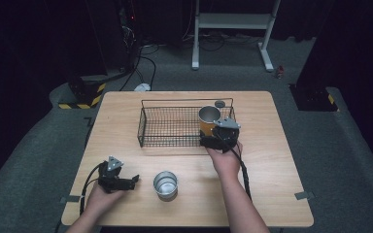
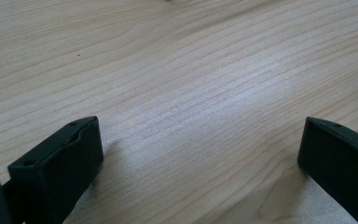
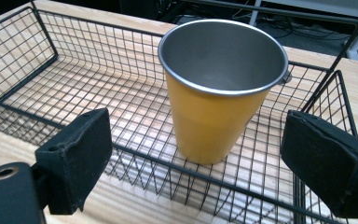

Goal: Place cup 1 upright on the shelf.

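Right claw point(image 3: 198, 163) agape, level, facing yellow cup point(image 3: 216, 100)

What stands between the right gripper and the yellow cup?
The near wall of the wire basket runs between the open right gripper and the yellow cup, which stands upright inside. The wall is low, so the cup's upper part is unobstructed.
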